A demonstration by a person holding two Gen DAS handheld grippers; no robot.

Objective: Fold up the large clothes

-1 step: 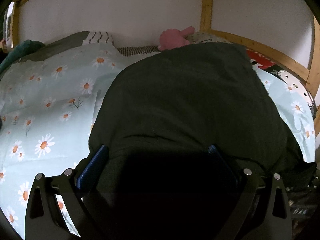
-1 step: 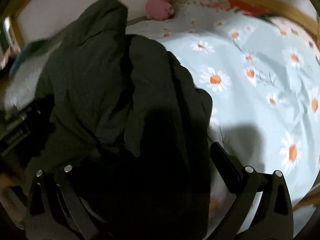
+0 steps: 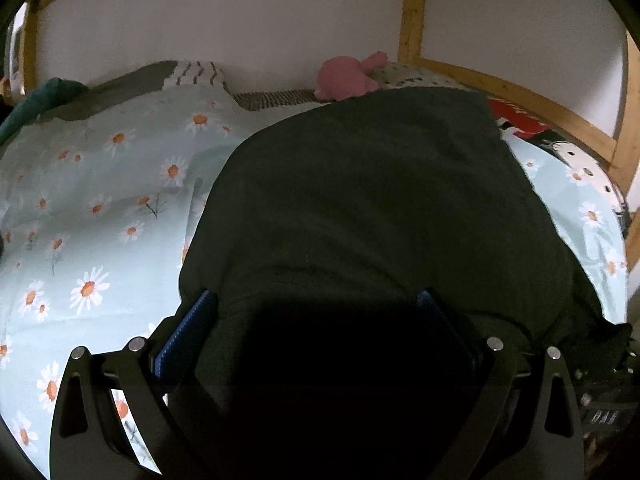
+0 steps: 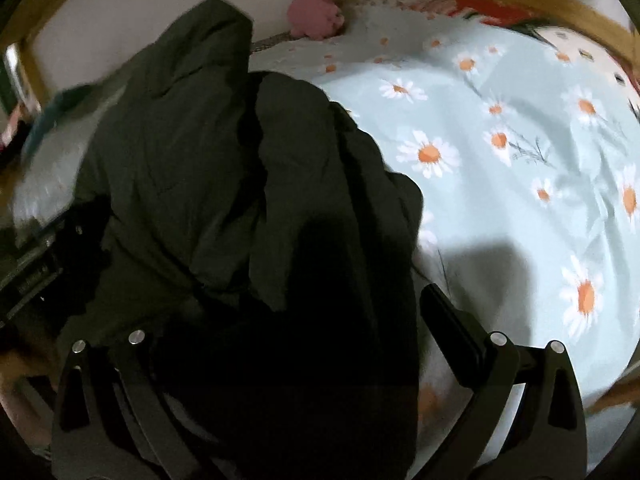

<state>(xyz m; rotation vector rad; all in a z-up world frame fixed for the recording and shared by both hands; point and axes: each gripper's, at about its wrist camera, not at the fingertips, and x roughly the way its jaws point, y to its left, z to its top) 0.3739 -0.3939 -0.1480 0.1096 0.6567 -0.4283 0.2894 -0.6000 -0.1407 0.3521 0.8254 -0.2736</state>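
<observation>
A large dark green garment [image 3: 368, 200] lies on a daisy-print bed cover [image 3: 100, 208]. In the left wrist view it spreads flat from the gripper toward the far wall. My left gripper [image 3: 316, 312] stands open, its blue-padded fingers [image 3: 188, 332] wide apart with the garment's near edge lying between them. In the right wrist view the same garment [image 4: 224, 184] is bunched and draped in folds at the left. My right gripper [image 4: 304, 320] is open too; cloth covers its left finger, and the right finger [image 4: 452, 328] is bare over the bed cover [image 4: 520, 168].
A pink plush toy [image 3: 348, 76] sits by the white wall at the far edge, also in the right wrist view [image 4: 316, 12]. A wooden bed frame [image 3: 532, 104] runs along the right. Pillows [image 3: 192, 74] and a teal cloth [image 3: 36, 104] lie at the far left.
</observation>
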